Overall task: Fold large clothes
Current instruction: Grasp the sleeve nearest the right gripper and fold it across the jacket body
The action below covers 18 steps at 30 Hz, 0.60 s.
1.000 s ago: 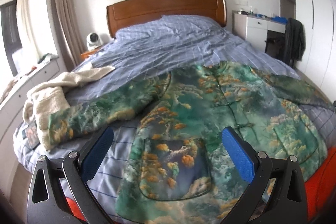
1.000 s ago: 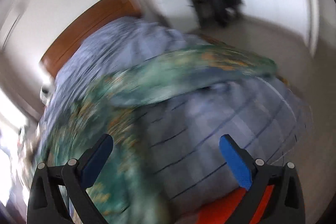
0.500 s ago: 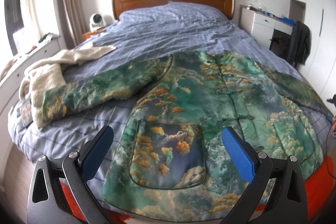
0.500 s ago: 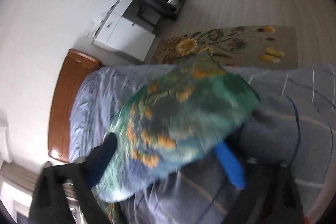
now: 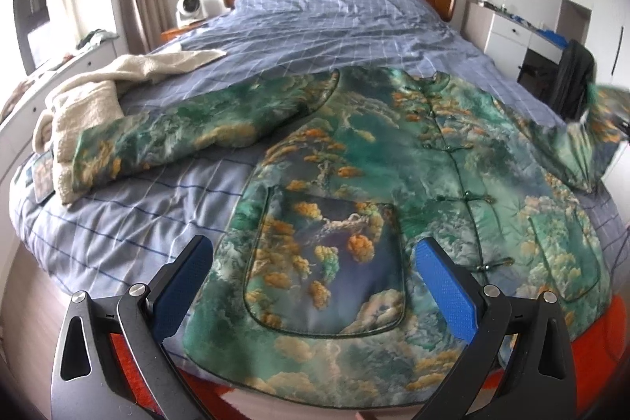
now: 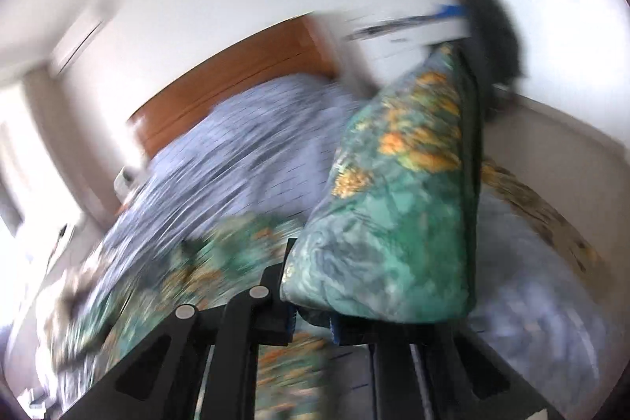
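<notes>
Jacket (image 5: 393, 160) lies front up, spread across bed (image 5: 315, 26). Right tongs (image 6: 311, 325) pinching right sleeve (image 6: 397, 219), cuff lifted off bed. Left tongs (image 5: 315, 286) spread, empty, above hem. Sleeve fold underway; next, probably lay it across chest

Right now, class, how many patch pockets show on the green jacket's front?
2. The left pocket lies on the jacket left of the button line; the right pocket lies right of it.
</notes>
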{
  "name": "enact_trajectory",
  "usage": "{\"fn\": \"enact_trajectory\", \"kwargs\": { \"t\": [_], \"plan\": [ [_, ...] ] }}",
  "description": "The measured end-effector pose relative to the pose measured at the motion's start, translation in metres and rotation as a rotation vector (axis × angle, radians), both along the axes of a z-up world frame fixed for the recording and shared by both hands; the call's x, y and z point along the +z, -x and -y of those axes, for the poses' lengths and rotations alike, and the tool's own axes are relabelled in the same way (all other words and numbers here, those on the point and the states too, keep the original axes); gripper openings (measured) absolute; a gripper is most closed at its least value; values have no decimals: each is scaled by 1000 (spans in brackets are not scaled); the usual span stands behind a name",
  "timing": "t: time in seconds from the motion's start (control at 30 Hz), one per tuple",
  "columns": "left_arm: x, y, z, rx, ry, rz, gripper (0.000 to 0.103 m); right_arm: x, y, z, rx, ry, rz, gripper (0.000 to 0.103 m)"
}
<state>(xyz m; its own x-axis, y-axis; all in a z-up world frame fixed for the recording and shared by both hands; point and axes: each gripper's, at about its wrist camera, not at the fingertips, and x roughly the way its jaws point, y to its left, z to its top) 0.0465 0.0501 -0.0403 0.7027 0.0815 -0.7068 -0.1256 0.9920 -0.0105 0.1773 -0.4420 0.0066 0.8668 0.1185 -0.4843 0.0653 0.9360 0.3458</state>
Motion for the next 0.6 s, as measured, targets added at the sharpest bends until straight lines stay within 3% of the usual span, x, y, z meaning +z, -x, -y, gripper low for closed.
{"fn": "enact_trajectory", "kwargs": {
  "t": [0.1, 0.23, 0.37, 0.43, 0.47, 0.5, 0.57, 0.6],
  "plan": [
    [-1, -1, 2, -7, -1, -1, 103, -13, -18, -78, 147, 110, -54, 12],
    [-6, 1, 2, -17, -7, -18, 103, -59, -35, -162, 282, 222, -169, 11],
    [-14, 0, 2, -35, -11, -47, 103, -105, -19, -220, 361, 348, -241, 12],
    [-17, -4, 4, -54, -6, -59, 103, -120, -10, -237, 373, 384, -256, 18],
    [-17, -8, 5, -66, 1, -64, 103, -123, -6, -238, 378, 388, -262, 30],
    [-18, -11, 7, -77, 9, -68, 103, -125, -3, -239, 397, 378, -267, 48],
    [-18, -22, 10, -115, 48, -80, 103, -125, 6, -237, 448, 335, -269, 64],
    [-18, -28, 12, -133, 71, -88, 103, -124, 11, -236, 460, 325, -263, 66]
  ]
}}
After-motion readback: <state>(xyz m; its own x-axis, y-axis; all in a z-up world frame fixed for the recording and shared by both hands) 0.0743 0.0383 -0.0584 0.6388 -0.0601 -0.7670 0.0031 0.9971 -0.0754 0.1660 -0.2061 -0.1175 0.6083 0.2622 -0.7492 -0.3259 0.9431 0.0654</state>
